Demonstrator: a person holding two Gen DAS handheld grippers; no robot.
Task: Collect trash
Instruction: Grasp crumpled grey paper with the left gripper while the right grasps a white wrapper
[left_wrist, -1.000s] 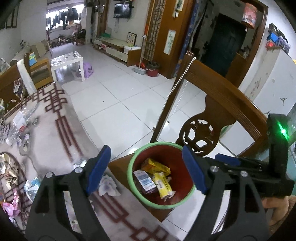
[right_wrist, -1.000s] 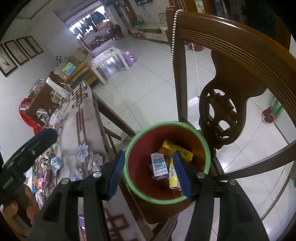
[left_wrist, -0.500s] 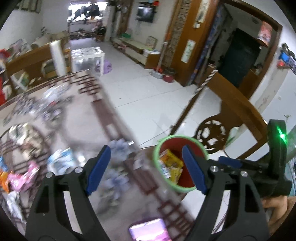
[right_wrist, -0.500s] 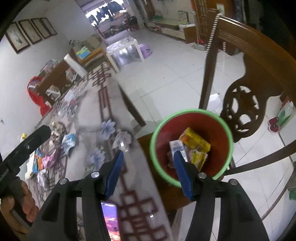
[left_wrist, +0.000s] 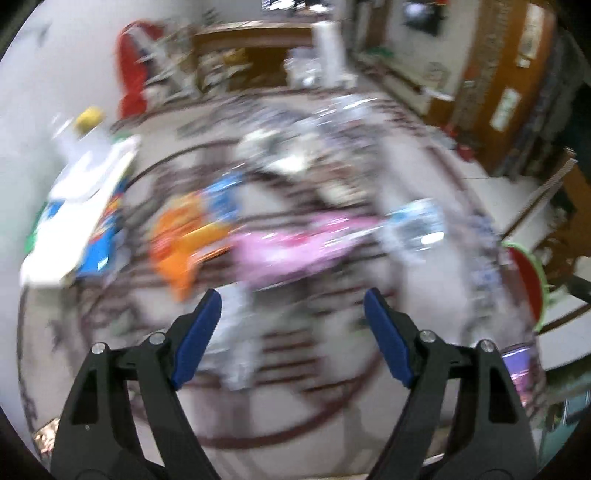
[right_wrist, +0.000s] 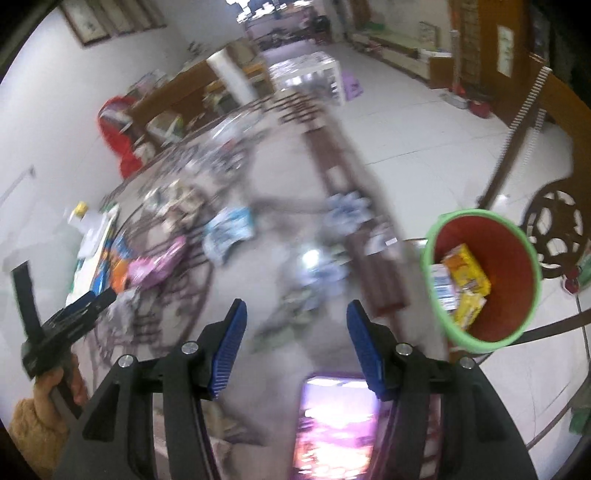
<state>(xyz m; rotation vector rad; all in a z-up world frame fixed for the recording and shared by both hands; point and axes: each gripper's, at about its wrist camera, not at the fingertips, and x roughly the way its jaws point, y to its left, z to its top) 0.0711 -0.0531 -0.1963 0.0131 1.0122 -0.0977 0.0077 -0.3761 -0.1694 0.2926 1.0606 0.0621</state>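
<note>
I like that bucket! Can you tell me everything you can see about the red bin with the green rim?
The bin is a round pail, red inside with a light green rim, plastic by its look. It stands open beside the table's edge, in front of a carved wooden chair. Inside lie a yellow box, a white packet and a yellow wrapper. Neither gripper touches it.

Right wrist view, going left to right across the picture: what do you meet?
Left gripper → pink packet → blue-white packet → right gripper → lit phone → green-rimmed bin holding a yellow box → carved chair back.
</note>
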